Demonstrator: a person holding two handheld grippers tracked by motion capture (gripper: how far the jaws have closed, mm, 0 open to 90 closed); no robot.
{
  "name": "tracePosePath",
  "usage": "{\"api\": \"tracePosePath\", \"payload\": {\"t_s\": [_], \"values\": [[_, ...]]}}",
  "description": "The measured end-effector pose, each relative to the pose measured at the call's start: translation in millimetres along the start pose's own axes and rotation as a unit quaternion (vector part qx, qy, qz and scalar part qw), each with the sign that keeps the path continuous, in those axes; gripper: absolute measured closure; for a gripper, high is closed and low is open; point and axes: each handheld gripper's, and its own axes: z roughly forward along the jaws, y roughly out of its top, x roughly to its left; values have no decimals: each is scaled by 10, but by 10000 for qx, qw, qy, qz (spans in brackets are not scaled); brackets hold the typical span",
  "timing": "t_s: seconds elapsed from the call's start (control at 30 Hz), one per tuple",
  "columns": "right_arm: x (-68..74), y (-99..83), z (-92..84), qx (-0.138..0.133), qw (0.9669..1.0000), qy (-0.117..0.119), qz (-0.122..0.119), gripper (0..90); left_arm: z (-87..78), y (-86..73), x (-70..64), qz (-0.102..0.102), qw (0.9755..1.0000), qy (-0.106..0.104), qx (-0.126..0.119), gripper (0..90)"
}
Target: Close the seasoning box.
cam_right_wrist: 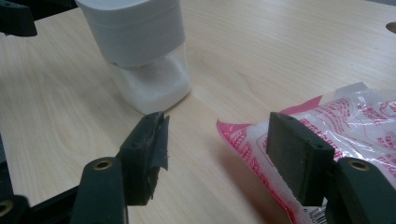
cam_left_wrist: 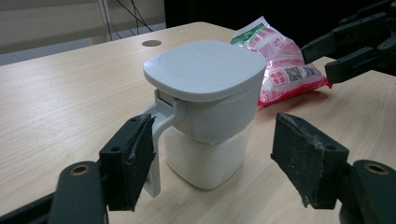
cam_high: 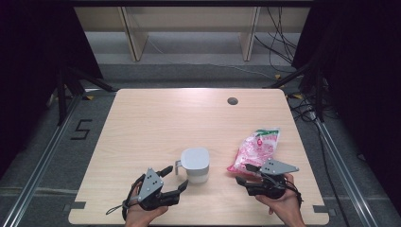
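Note:
A white container (cam_high: 195, 164) with a flat lid and a side handle stands near the table's front middle, white powder showing in its clear base (cam_left_wrist: 205, 158). My left gripper (cam_high: 174, 178) is open just in front of it, with the handle by its left jaw in the left gripper view (cam_left_wrist: 212, 126). A pink printed plastic bag (cam_high: 255, 149) lies to the container's right. My right gripper (cam_high: 244, 173) is open at the bag's near corner (cam_right_wrist: 233, 135). That corner lies between its jaws (cam_right_wrist: 218, 121), and no pad presses on it.
The light wooden table (cam_high: 156, 123) has a round grey grommet (cam_high: 232, 100) near its far edge. Dark stand legs and cables lie on the floor on both sides. Wooden shelf legs stand behind the table.

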Motion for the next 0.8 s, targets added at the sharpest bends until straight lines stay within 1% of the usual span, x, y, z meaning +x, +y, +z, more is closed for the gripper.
{"api": "tracePosePath", "payload": {"t_s": [0.03,0.07,0.1,0.13,0.17,0.2,0.23,0.27,0.3,0.33,0.37,0.4,0.43,0.47,0.5,0.53,0.6,0.63,0.67,0.7,0.73,0.77,0.8], "values": [[24,-5,-15,99,9998,35,148,385,-5,-9,-18,-41,10000,42,61,289],[28,-9,-23,110,9998,23,156,385,-3,-23,-33,-72,9999,25,68,288],[8,-15,-16,-14,10000,-45,-28,385,-12,-26,-25,73,9999,-11,89,287],[13,-19,-24,41,10000,44,31,385,-25,-37,-30,50,10000,-9,84,287],[18,-28,-37,39,10000,0,47,384,-27,-49,-28,46,10000,-47,35,287],[38,-37,-48,108,9998,49,139,384,-40,-56,-40,10,10000,4,56,286],[42,-46,-57,122,9998,53,154,383,-44,-67,-57,-113,9999,31,63,286],[22,-54,-44,55,9999,101,49,381,-48,-78,-66,-131,9999,31,56,285],[30,-61,-61,92,9999,51,78,381,-56,-82,-66,-51,10000,17,58,285],[33,-73,-77,100,9999,-16,90,381,-53,-88,-70,-75,10000,-4,22,285],[57,-81,-87,139,9997,13,222,381,-64,-93,-87,-150,9999,39,45,285],[29,-88,-93,122,9999,-16,61,381,-65,-100,-94,-157,9999,39,7,285],[53,-99,-102,159,9997,7,173,380,-65,-108,-108,-191,9998,53,-9,284],[42,-107,-106,137,9998,-14,112,380,-69,-116,-119,-157,9998,74,42,284],[50,-118,-112,121,9999,-20,121,379,-53,-132,-131,-161,9998,64,10,284],[50,-124,-118,165,9998,4,109,378,-51,-143,-140,-146,9998,67,66,283],[67,-139,-131,176,9997,47,159,376,-16,-175,-165,-233,9997,8,-2,281],[70,-146,-129,116,9998,93,98,375,-18,-183,-177,-187,9998,34,94,281],[74,-149,-141,170,9998,106,66,374,-7,-198,-192,-185,9997,67,114,280],[83,-156,-149,164,9998,88,64,372,5,-211,-199,-159,9998,41,105,279],[88,-163,-149,163,9998,135,25,370,6,-220,-221,-197,9997,62,128,279],[111,-173,-163,167,9997,144,136,368,7,-232,-232,-197,9997,56,134,278],[99,-181,-150,165,9996,243,30,366,24,-256,-248,-234,9997,31,81,278]]}}
